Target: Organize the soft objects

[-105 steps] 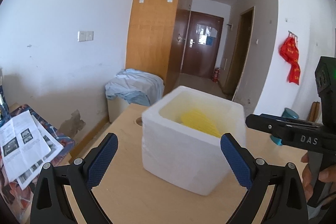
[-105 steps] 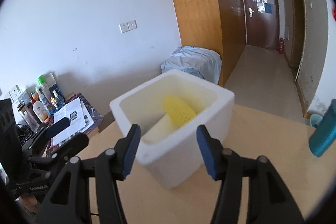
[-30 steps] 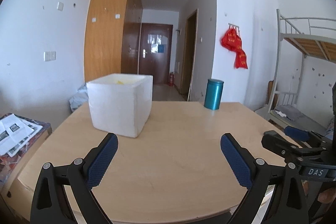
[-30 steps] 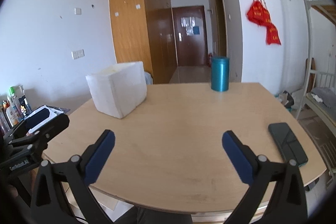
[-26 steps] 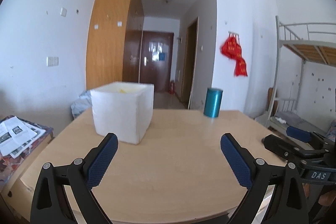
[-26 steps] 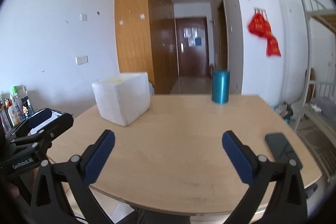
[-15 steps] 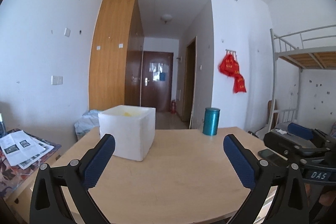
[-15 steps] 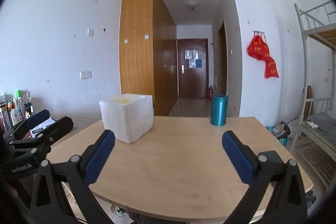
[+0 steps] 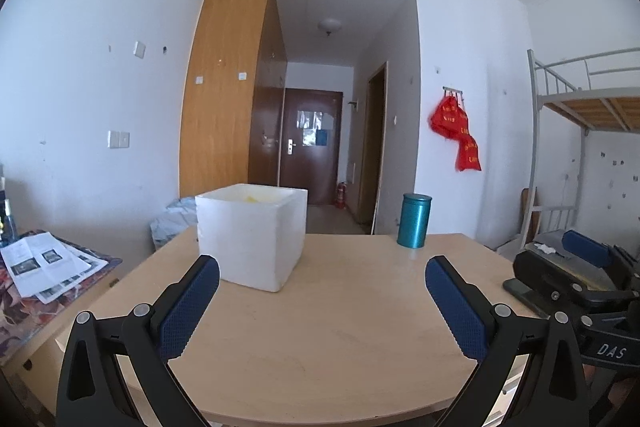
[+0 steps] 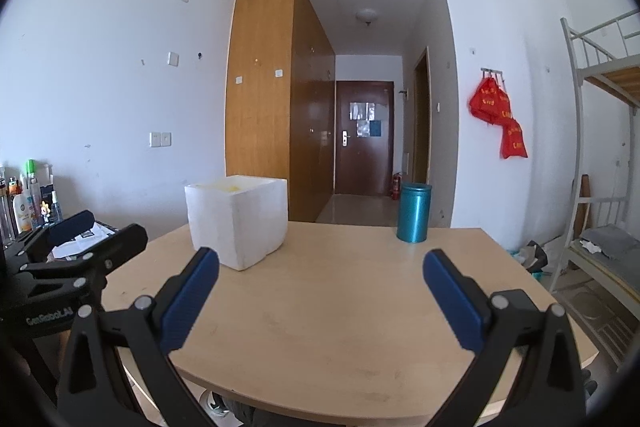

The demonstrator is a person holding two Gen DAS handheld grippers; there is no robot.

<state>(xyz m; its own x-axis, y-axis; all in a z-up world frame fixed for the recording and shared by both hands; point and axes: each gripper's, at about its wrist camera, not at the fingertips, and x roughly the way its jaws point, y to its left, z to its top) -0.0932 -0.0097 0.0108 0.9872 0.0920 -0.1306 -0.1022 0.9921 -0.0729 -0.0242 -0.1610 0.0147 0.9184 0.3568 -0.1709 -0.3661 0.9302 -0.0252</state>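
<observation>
A white foam box [image 9: 252,235] stands on the wooden table [image 9: 328,339] at the far left; it also shows in the right wrist view [image 10: 238,221]. A sliver of a yellow soft object [image 9: 252,199] shows over its rim, the rest is hidden. My left gripper [image 9: 322,303] is open and empty, held back over the table's near edge. My right gripper [image 10: 322,301] is open and empty, also well back from the box.
A teal canister [image 9: 414,221] stands at the table's far right. A dark phone [image 9: 520,293] lies at the right edge. A side table with papers [image 9: 44,263] and bottles [image 10: 24,203] is on the left. A bunk bed [image 10: 600,155] is on the right.
Both grippers have pulled back and up from the foam box, which now looks small and far. Both stay open. The right gripper's jaws widened since the oldest frame.
</observation>
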